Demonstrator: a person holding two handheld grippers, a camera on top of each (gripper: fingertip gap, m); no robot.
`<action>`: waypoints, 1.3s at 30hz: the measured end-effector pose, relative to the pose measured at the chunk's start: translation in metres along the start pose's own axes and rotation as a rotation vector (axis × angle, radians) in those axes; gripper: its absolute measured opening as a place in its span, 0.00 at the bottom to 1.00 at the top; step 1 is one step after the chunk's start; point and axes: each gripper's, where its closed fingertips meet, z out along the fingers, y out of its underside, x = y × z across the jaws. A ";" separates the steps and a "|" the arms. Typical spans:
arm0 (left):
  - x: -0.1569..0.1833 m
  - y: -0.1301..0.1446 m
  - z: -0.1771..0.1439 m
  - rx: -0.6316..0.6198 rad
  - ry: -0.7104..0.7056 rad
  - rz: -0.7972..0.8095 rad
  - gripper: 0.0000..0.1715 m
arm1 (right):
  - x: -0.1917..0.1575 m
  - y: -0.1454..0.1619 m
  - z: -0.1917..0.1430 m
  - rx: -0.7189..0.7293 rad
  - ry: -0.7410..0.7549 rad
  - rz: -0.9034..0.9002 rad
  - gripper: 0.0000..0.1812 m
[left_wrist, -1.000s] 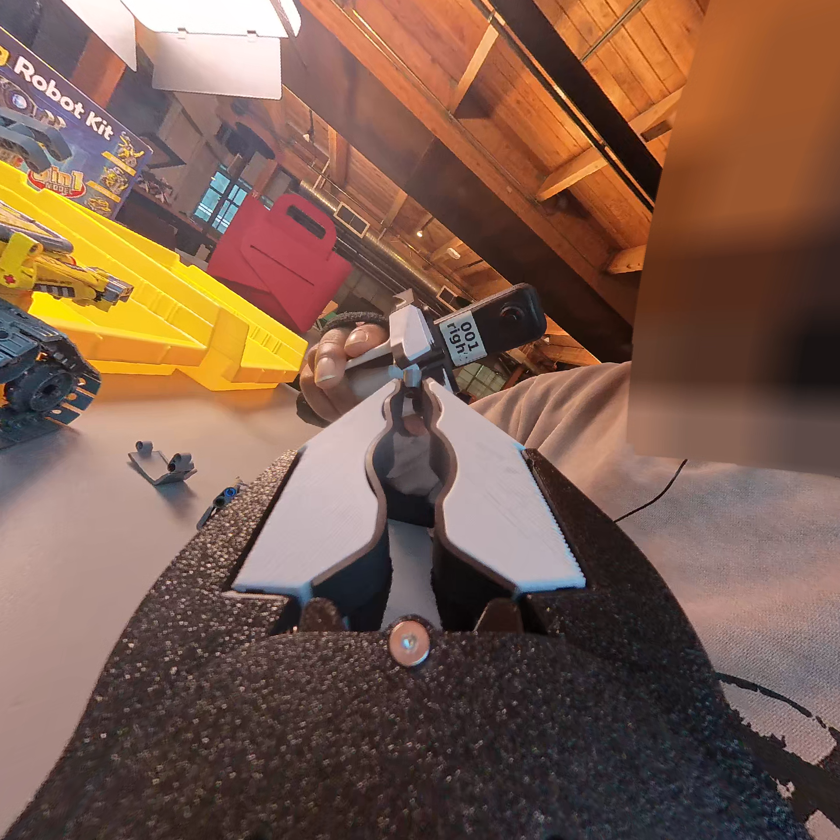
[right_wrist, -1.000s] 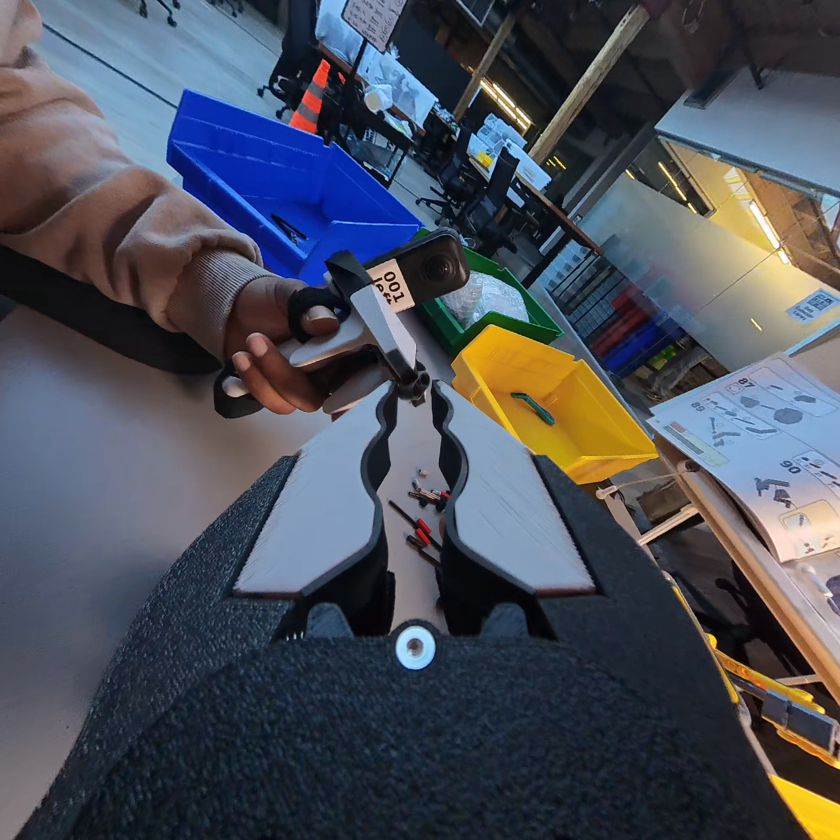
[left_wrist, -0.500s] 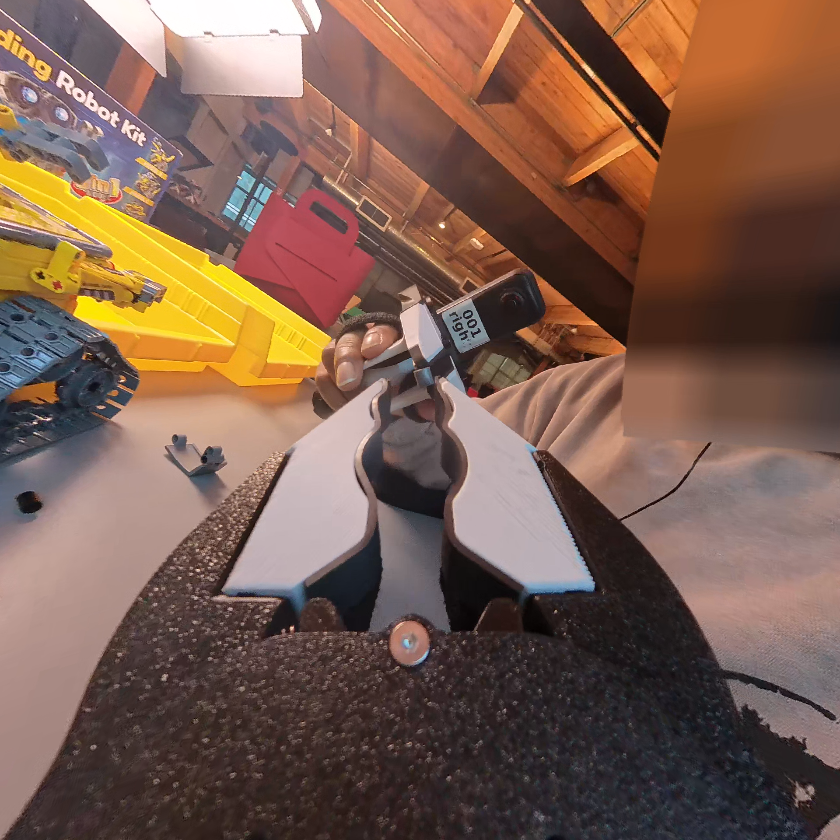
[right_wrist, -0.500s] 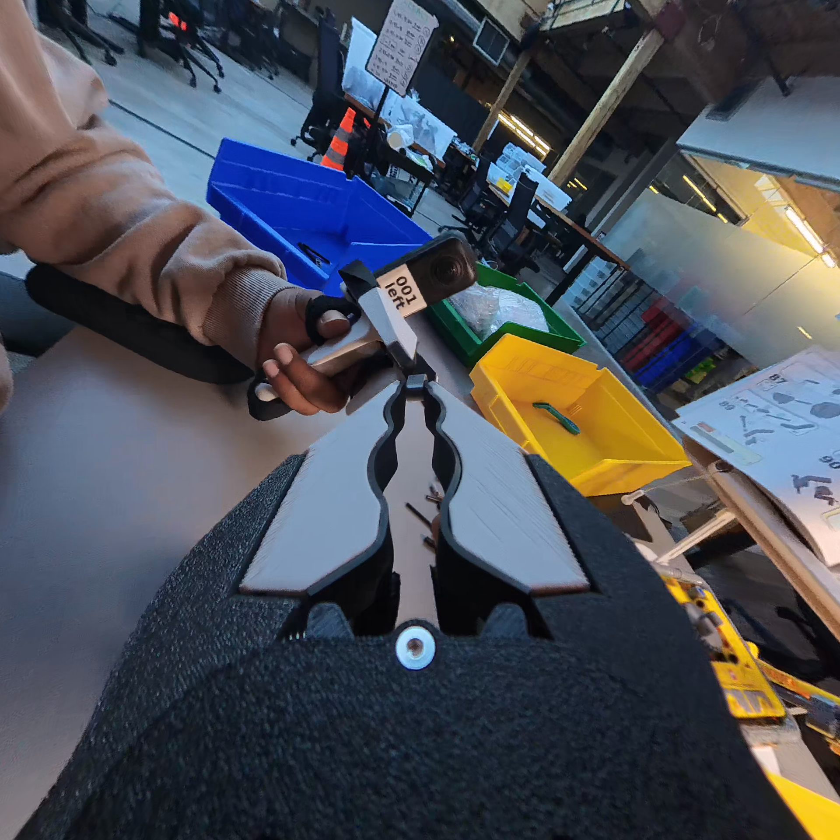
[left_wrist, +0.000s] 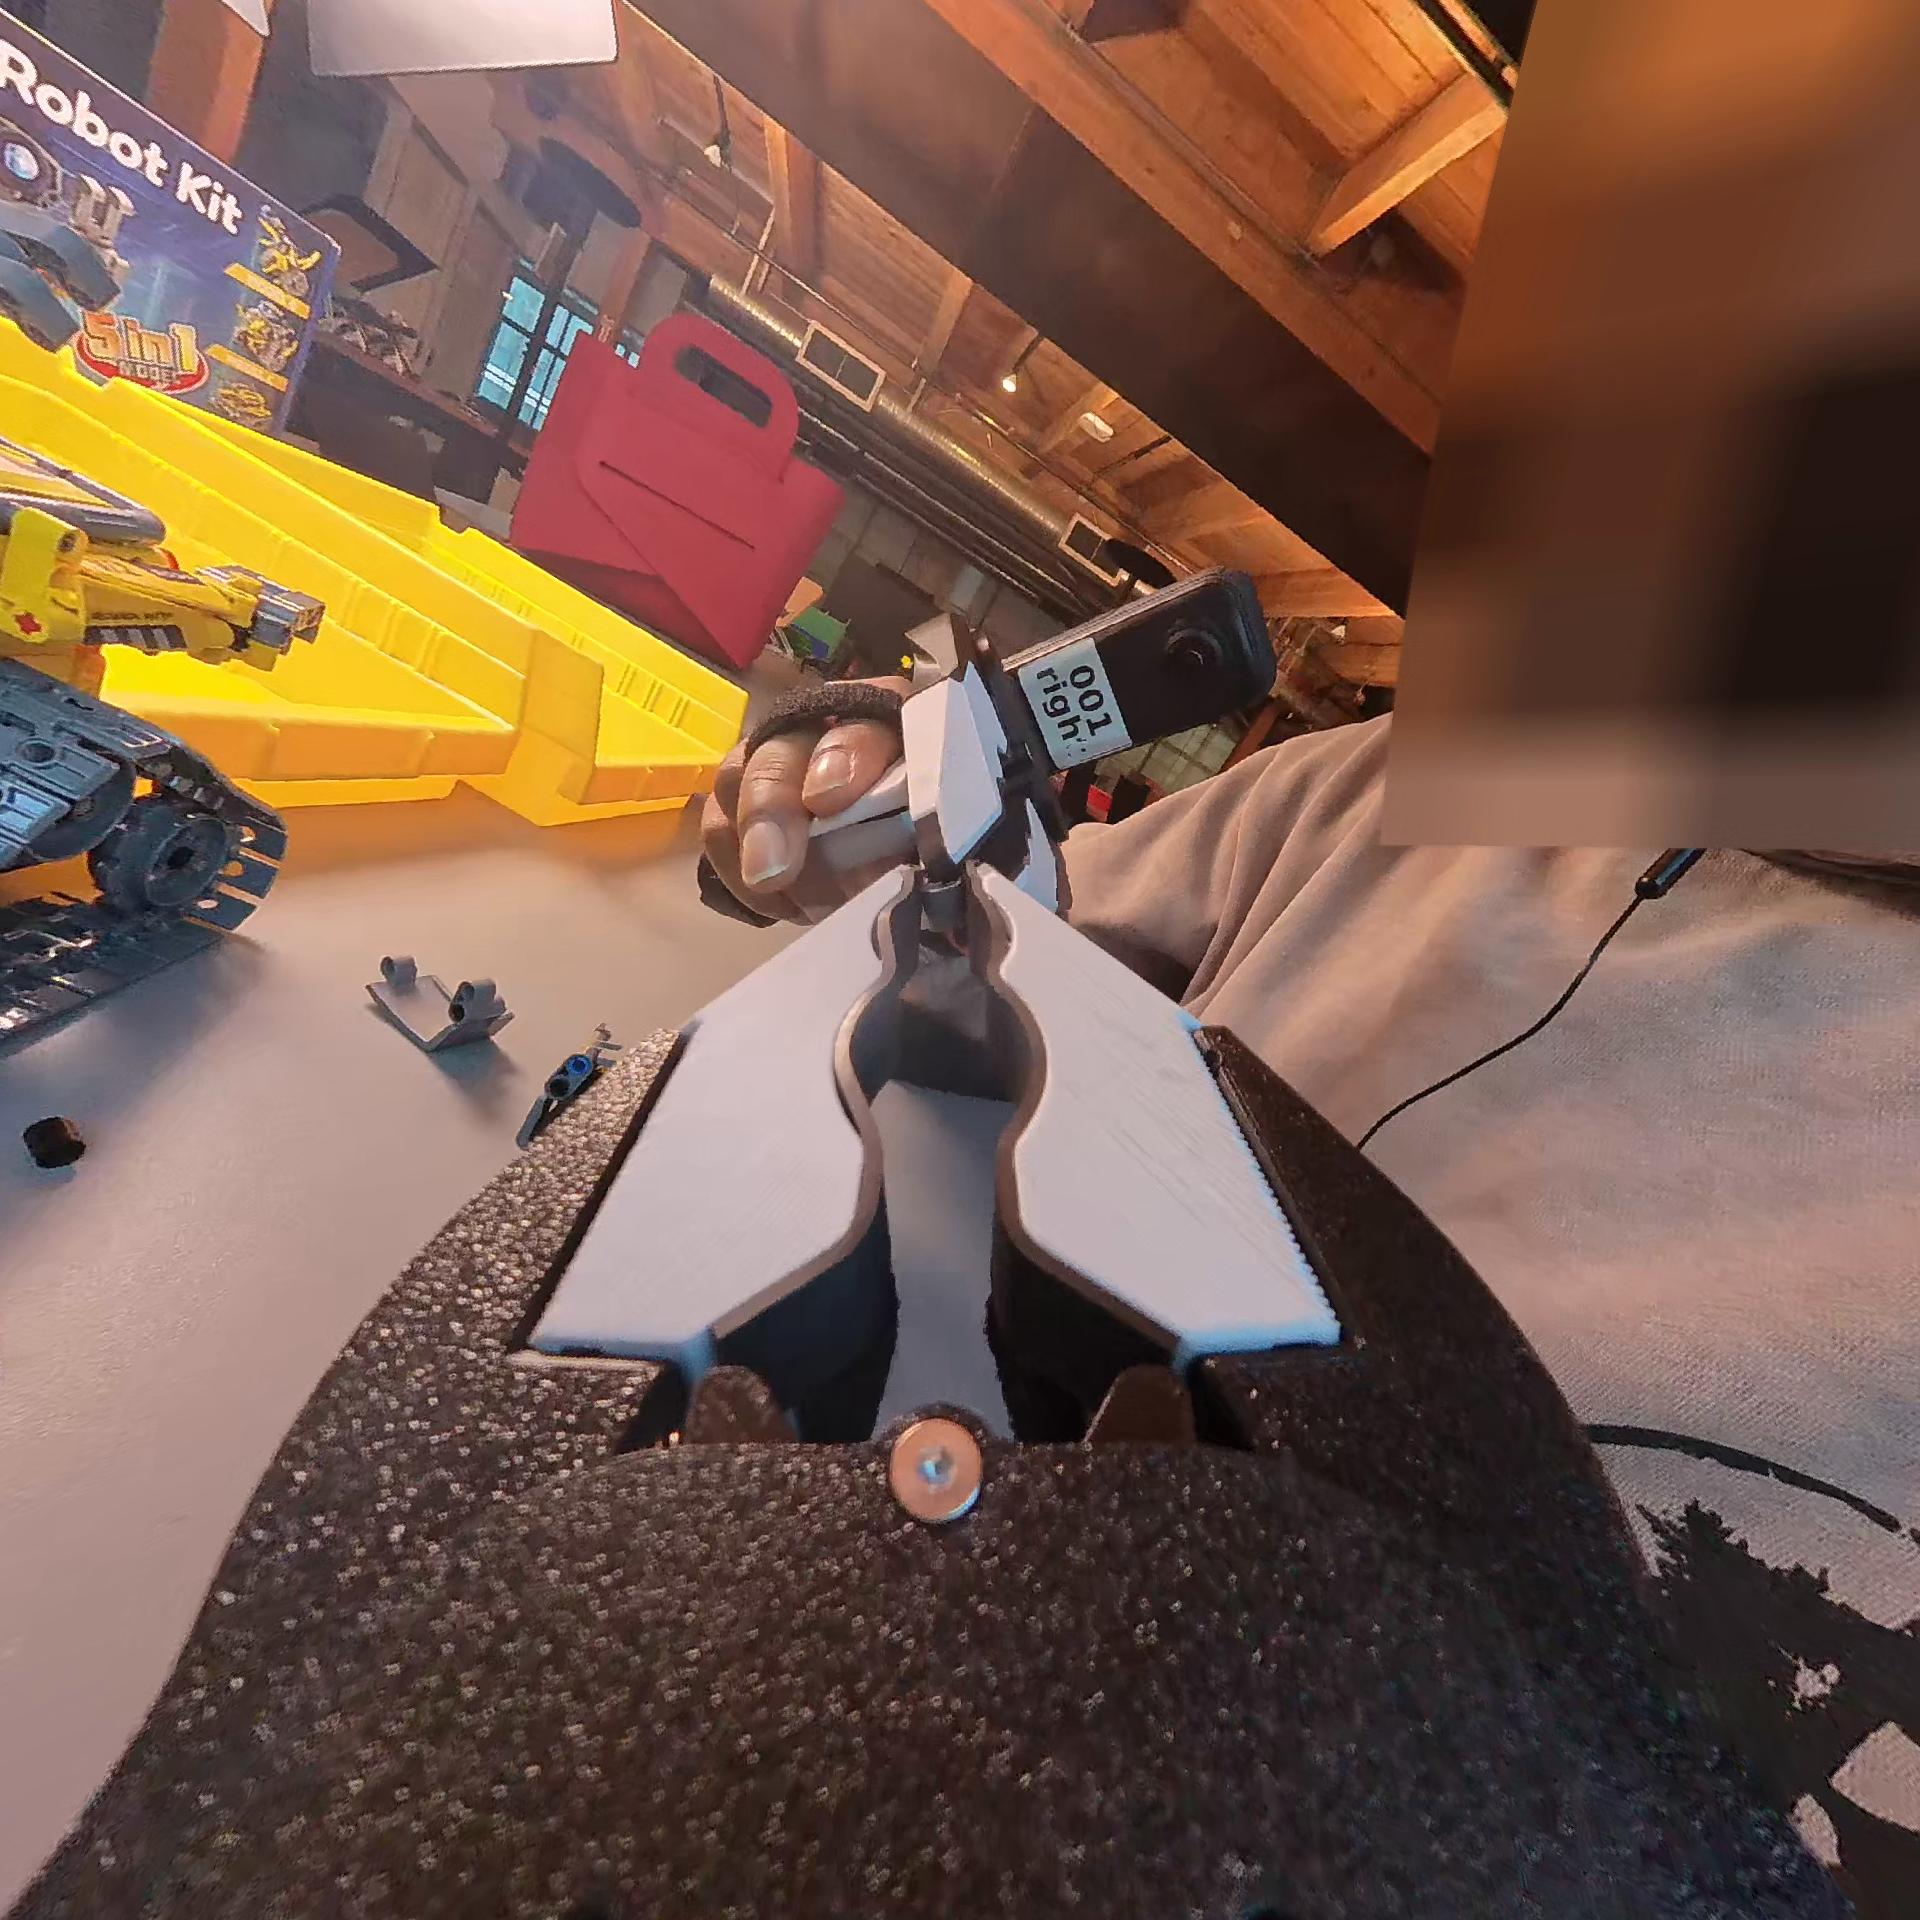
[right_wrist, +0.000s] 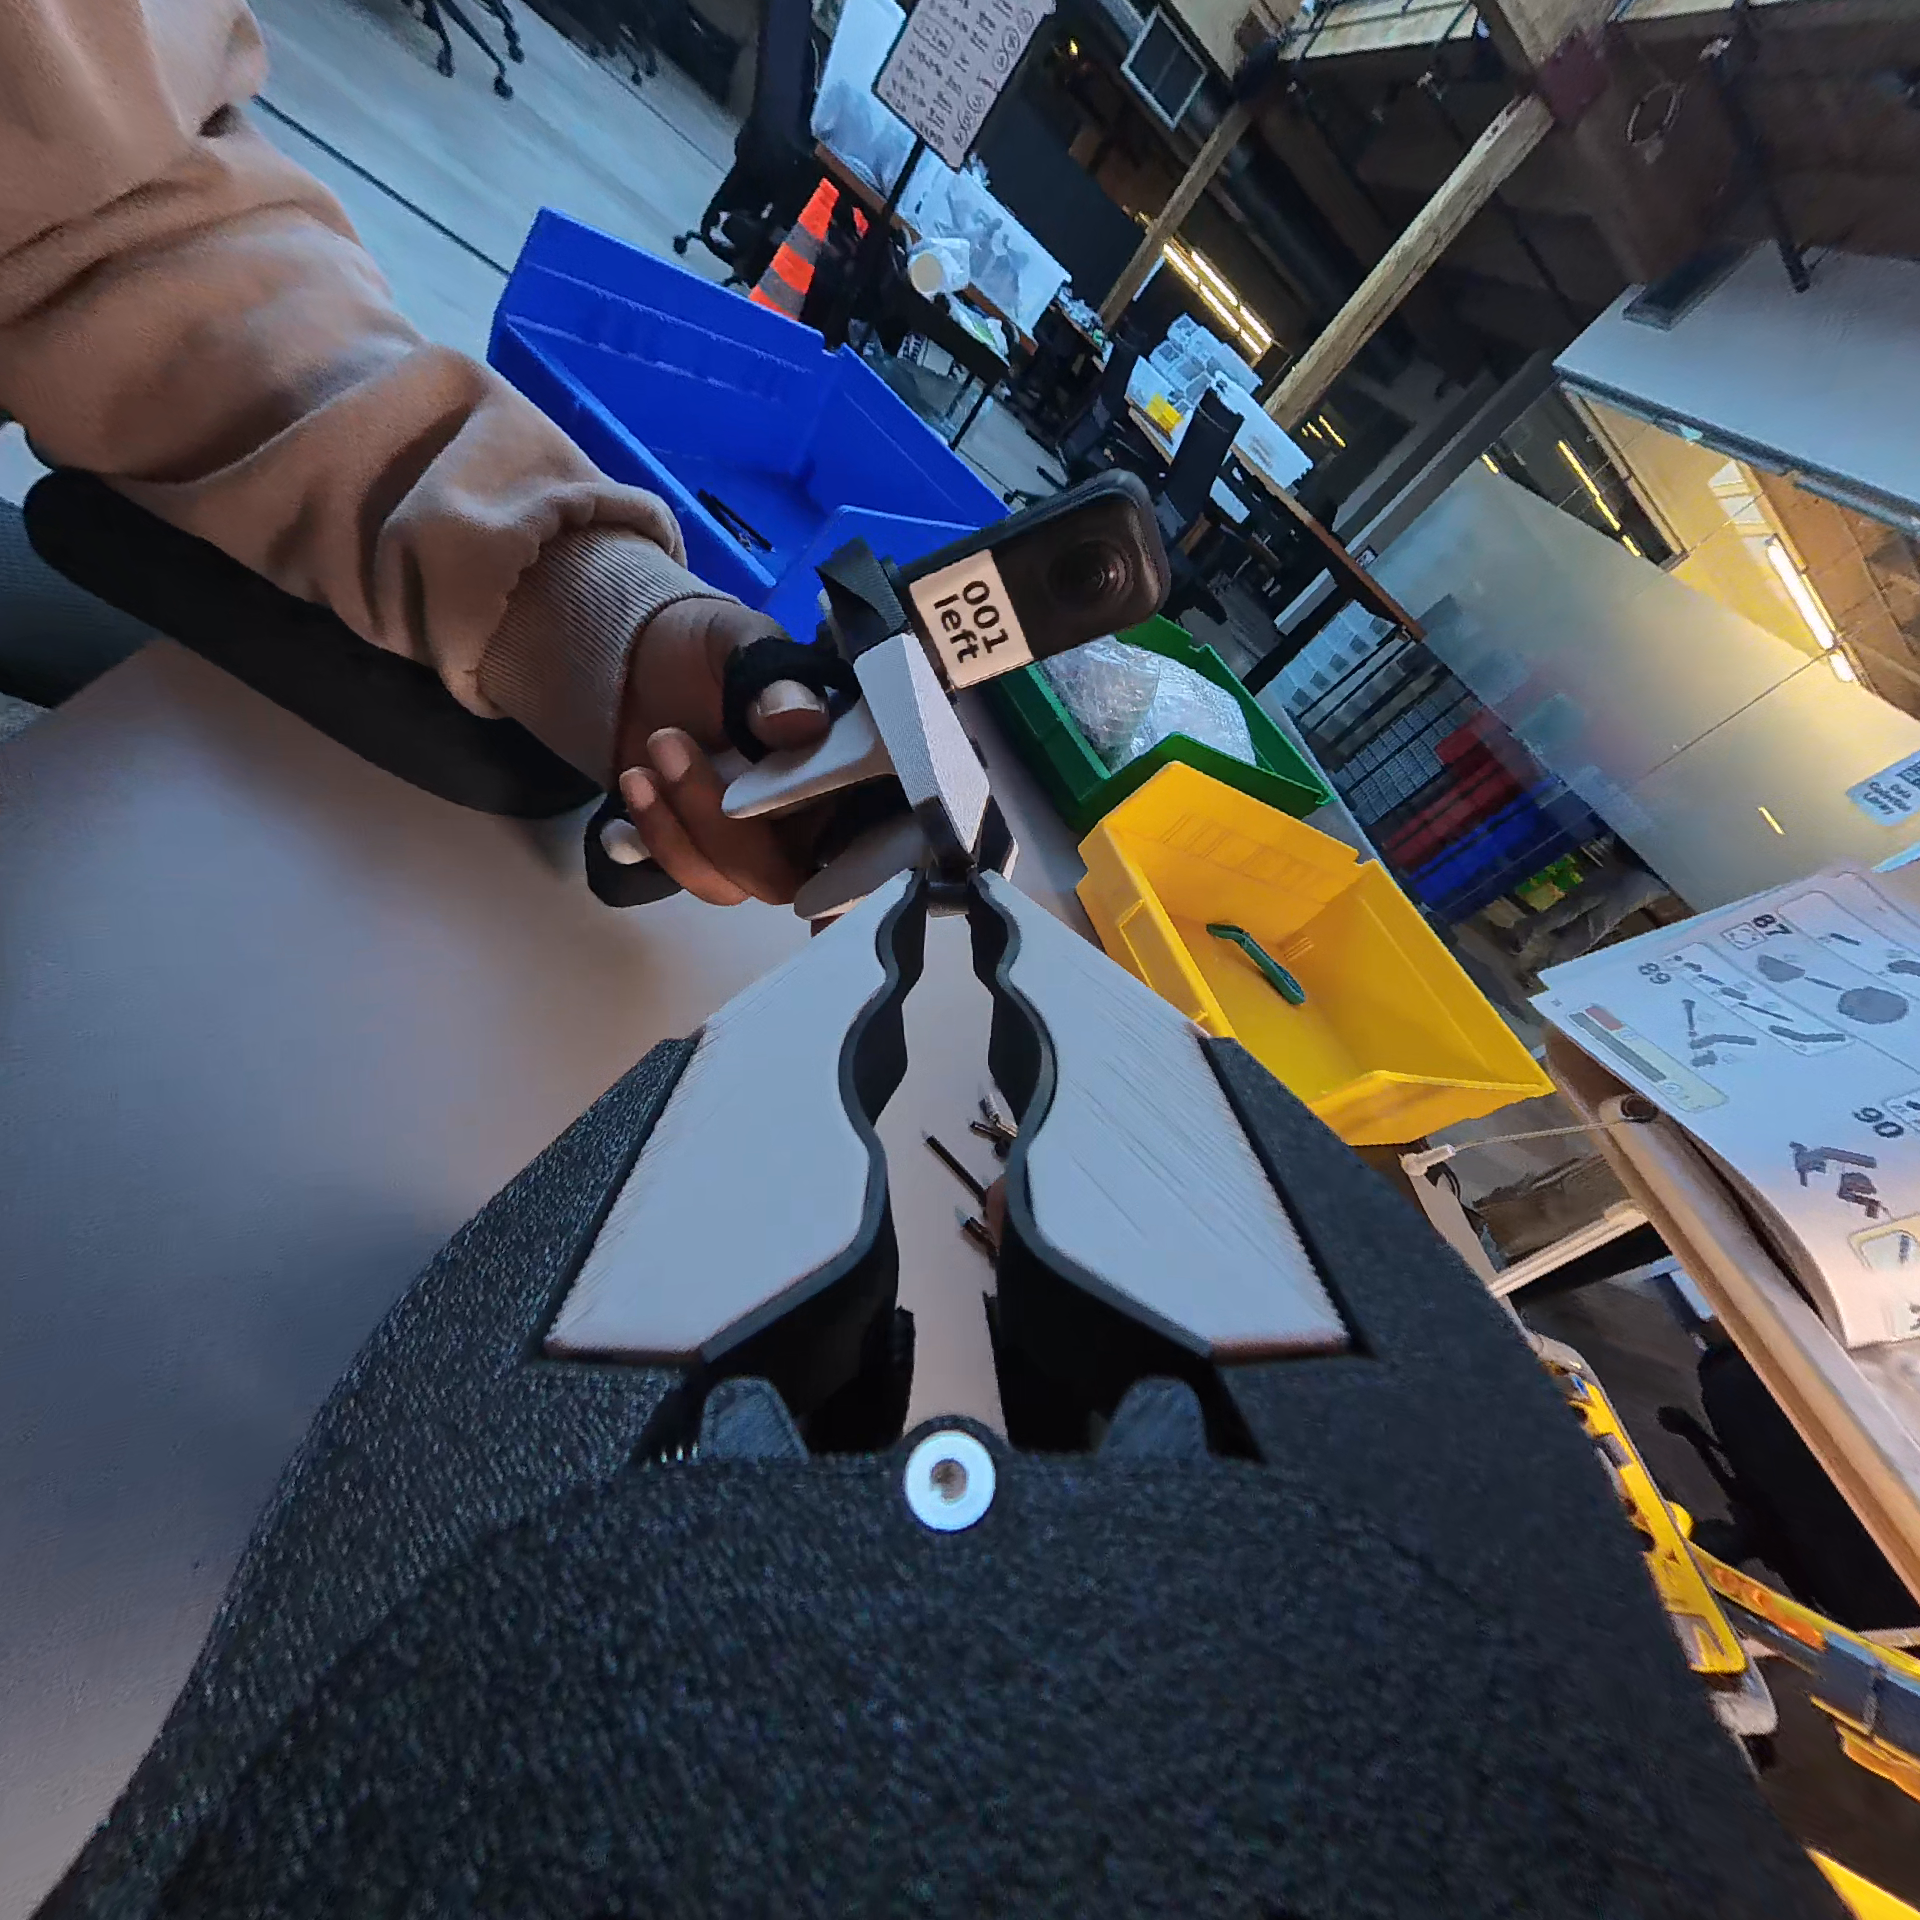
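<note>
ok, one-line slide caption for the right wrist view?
Two grippers meet tip to tip over a grey table, both pinching a small dark part, beside a yellow bin.

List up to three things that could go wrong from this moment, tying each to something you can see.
1. The small dark part is pinched only at the very tips, where the left gripper and right gripper meet; it may slip and fall to the table.
2. Loose pins lie under the right gripper; lowering it might scatter them.
3. The grey bracket sits close beside the left gripper and could be swept away.
</note>
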 end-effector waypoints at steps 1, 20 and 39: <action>0.000 0.000 0.000 -0.004 -0.001 0.001 0.04 | 0.000 0.000 0.000 0.008 0.006 0.005 0.05; -0.061 0.020 -0.016 -0.269 -0.539 0.465 0.27 | 0.057 0.052 -0.101 -0.058 0.330 0.351 0.04; -0.081 0.031 -0.014 -0.342 -0.634 0.493 0.27 | 0.169 0.288 -0.373 -0.942 0.870 0.634 0.04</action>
